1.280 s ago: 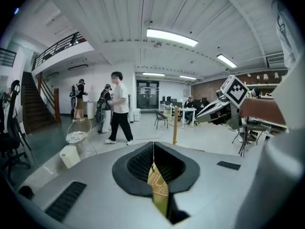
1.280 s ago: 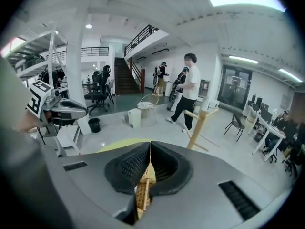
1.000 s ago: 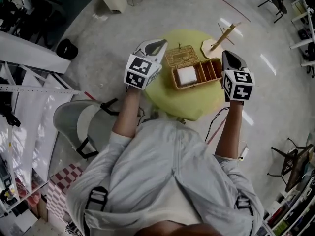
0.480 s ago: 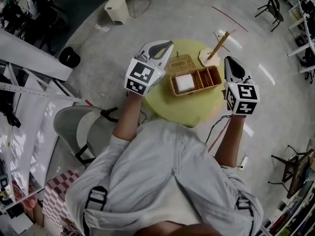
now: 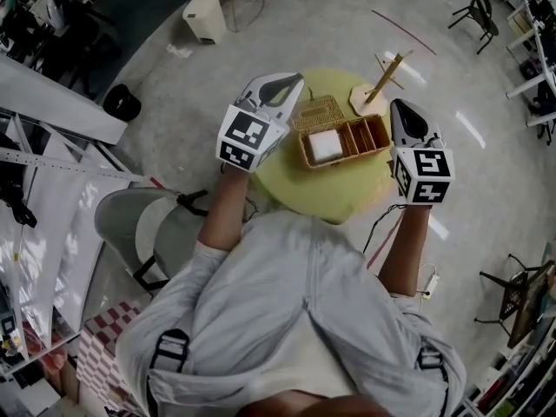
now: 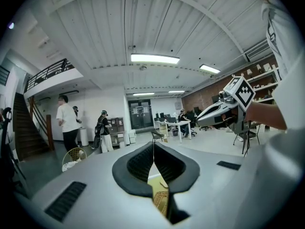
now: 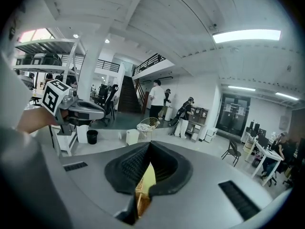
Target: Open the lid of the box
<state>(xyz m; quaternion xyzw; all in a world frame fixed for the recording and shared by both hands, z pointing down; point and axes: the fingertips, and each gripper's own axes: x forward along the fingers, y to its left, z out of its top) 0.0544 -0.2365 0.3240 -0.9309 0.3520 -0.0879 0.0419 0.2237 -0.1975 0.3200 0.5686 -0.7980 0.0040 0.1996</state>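
Two grippers, left gripper (image 5: 294,80) and right gripper (image 5: 400,107), jaws pressed together on nothing | wicker box (image 5: 365,135) mid yellow surface (image 5: 321,194), between them, untouched | change: grippers barely shifted over the last second, lid (image 5: 318,109) stayed tipped back | judgement: box stands open, task looks done

The box (image 5: 343,140) is tan wicker, and its woven lid (image 5: 318,111) is the same honey tone. Inside the box is a white square (image 5: 327,145). Under the box, the table (image 5: 321,194) is pale yellow-green. On either side of the box, the left gripper (image 5: 294,80) and right gripper (image 5: 399,106) are grey with black-and-white square markers. Behind the box, a stand (image 5: 382,81) is pale wood.
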